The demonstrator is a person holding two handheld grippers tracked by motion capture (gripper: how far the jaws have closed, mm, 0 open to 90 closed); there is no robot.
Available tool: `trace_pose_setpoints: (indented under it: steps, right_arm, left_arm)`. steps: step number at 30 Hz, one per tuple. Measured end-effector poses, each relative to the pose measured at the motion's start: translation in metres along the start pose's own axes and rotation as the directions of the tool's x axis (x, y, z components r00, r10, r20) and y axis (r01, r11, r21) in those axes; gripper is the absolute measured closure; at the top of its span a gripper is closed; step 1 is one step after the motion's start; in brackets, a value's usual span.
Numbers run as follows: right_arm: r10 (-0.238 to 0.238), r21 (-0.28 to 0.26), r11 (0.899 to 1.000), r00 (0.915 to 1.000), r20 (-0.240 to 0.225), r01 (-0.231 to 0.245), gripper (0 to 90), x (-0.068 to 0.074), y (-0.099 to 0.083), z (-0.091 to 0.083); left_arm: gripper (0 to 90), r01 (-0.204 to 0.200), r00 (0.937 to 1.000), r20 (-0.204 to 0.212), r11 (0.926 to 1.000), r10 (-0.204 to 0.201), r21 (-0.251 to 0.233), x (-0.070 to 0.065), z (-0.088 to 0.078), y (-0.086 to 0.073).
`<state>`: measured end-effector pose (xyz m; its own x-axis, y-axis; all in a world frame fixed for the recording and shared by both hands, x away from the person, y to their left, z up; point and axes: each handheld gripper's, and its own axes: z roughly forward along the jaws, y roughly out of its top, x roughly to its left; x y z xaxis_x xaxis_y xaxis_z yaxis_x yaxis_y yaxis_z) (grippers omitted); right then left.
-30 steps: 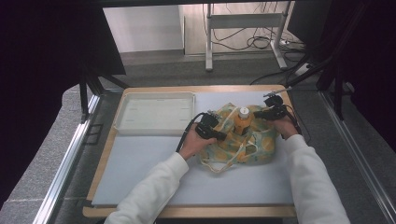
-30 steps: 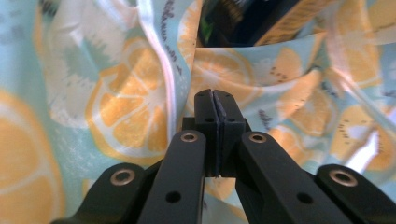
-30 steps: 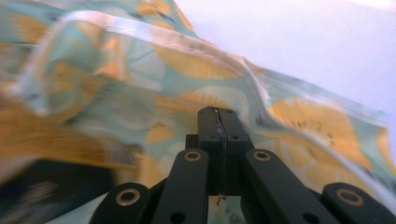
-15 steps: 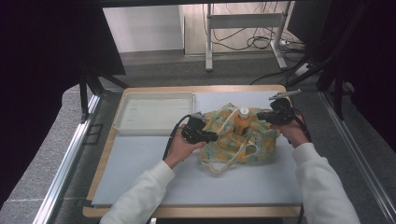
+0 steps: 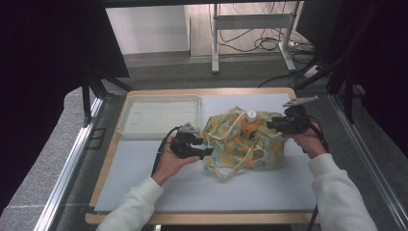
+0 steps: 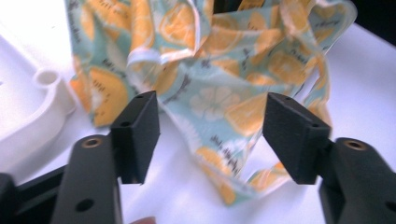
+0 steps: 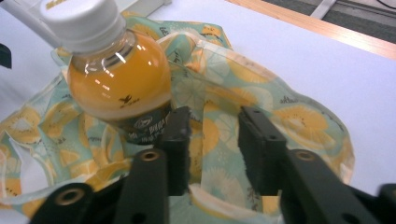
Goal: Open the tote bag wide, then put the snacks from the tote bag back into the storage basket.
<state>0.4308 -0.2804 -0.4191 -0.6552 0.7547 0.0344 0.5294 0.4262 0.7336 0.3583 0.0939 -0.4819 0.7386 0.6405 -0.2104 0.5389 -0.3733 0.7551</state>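
Fingers of the left gripper (image 6: 212,135) stand wide apart, having just been opening, with the lemon-print cloth bag (image 6: 224,79) beyond them and nothing pinched. The right gripper (image 7: 212,140) has just been opening too, its fingers narrowly parted over a bag fold. Its view shows the orange drink bottle (image 7: 116,79) in the bag. The high view shows the bag mid-table (image 5: 144,192), a white tray (image 5: 159,115) at upper left.

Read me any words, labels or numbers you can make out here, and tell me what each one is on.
Nothing reads clearly.
Bottle dark label: pale lettering under a small logo, too blurred to read.
Bottle cap: yellow print at its top edge, cut off, unreadable.
Lemon-print bag: small dark script repeated across the cloth, too small to read.
Tray: no lettering that can be made out.
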Motion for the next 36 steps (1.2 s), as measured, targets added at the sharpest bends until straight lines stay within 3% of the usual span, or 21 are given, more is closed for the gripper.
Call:
trace_pose_setpoints:
  steps: [7, 18, 24, 36]
  right_arm:
    - [0.009, -0.024, 1.0, 1.0, 0.002, -0.009, 50.5, 0.002, -0.004, -0.012]
    - [0.022, -0.059, 0.998, 0.9997, -0.006, -0.022, 41.8, 0.007, -0.006, -0.027]
    - [0.004, -0.054, 0.999, 0.9998, -0.02, -0.005, 37.6, 0.012, -0.004, -0.036]
    - [-0.041, -0.03, 0.999, 0.9979, -0.05, 0.04, 28.9, 0.03, 0.009, -0.026]
  left_arm:
    - [31.4, -0.01, 0.9998, -0.019, 0.9999, 0.01, 0.004, 0.002, -0.004, -0.012]
    - [30.9, -0.007, 0.9996, -0.027, 1.0, 0.007, -0.004, 0.002, -0.009, -0.017]
    - [30.6, -0.005, 0.9994, -0.035, 1.0, 0.005, -0.008, 0.003, -0.013, -0.02]
    - [30.6, 0.014, 0.998, -0.062, 0.9997, -0.015, -0.021, 0.008, -0.02, -0.028]
